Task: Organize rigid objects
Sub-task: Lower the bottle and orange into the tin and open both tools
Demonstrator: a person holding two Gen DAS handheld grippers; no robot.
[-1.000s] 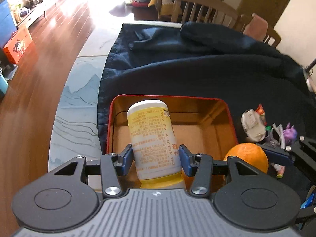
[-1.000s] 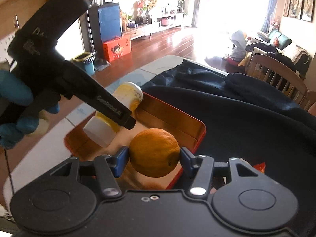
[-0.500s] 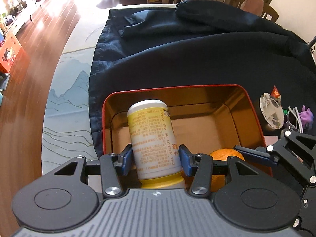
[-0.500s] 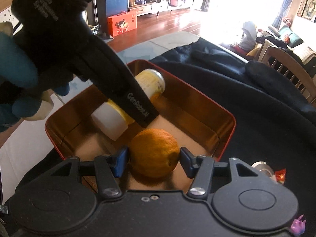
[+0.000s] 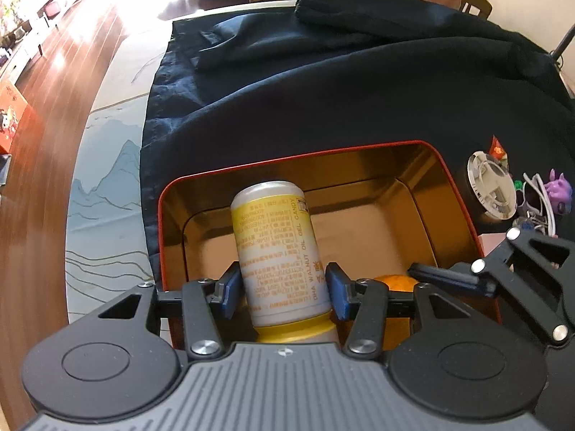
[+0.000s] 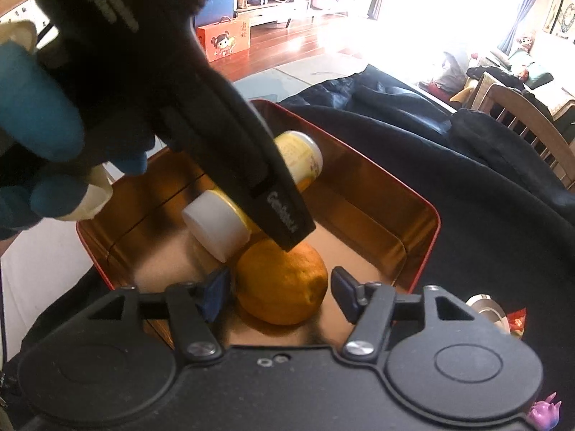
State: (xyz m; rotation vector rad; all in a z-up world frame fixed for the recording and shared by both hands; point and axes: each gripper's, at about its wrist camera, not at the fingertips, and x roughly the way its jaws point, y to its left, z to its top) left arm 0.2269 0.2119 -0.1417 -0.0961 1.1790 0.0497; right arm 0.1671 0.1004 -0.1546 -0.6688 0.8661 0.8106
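Left wrist view: we see the left gripper [image 5: 282, 289] clamped on a yellow candy bottle [image 5: 278, 251], its blue pads pressing the label, over the red tin box [image 5: 463, 212] on a dark cloth [image 5: 323, 100]. Right wrist view: the right gripper [image 6: 276, 292] is opening; we see the orange [image 6: 282, 282] resting on the tin floor between its pads, a gap showing at the right pad. The bottle's white cap [image 6: 215, 228] lies just beside the orange. A blue-gloved hand [image 6: 39, 133] holds the left gripper.
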